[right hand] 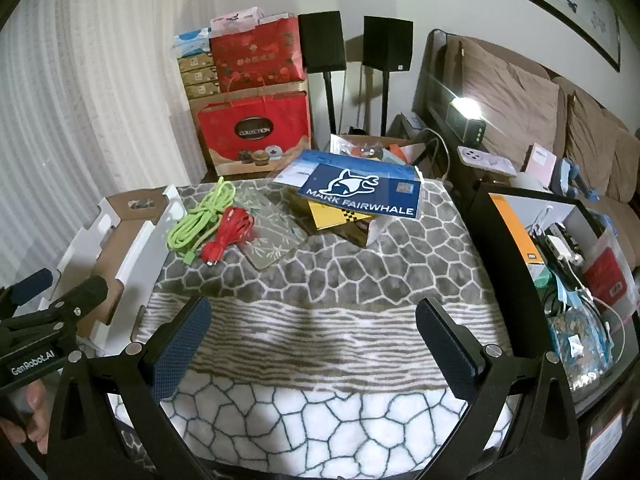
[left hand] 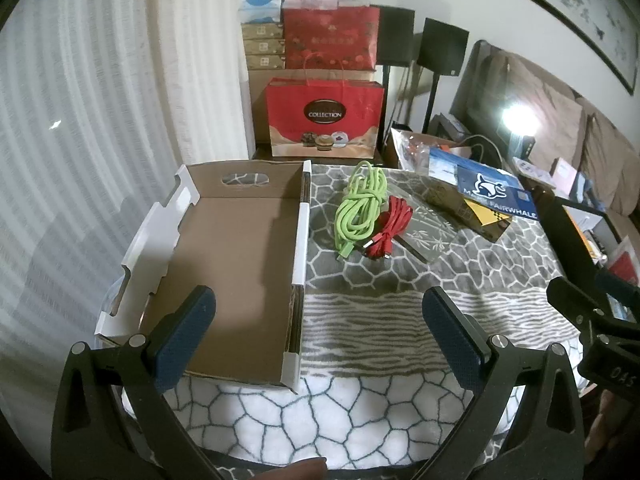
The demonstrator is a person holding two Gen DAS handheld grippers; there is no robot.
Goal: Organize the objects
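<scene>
- Left gripper [left hand: 320, 336] and right gripper [right hand: 312, 336] near edge of bench [right hand: 360, 420], both tilted down, jaws spread wide, nothing between pads.
- Patterned blanket [left hand: 360, 320] covering bench under both.
- Cardboard tray [left hand: 236, 248] empty, directly ahead-left of left gripper, long axis running away from camera; near corner just past left pad.
- Further out: green cable [left hand: 358, 210] coiled, red cable [left hand: 390, 230] coiled, touching side by side, just right of tray wall.
- Both coils elongated roughly near-to-far, plug ends toward grippers.
- Clear patterned phone case [right hand: 272, 236] flat, touching red cable on its right side.
- Blue box [right hand: 360, 192] stacked askew over yellow box [right hand: 336, 216], farther back right.
- Judged: cables ahead-right of left gripper, ahead-left of right gripper; roughly equal reach, left closer to tray for drop-off.
- Likely first pick: one cable coil, gripped across its short width.
</scene>
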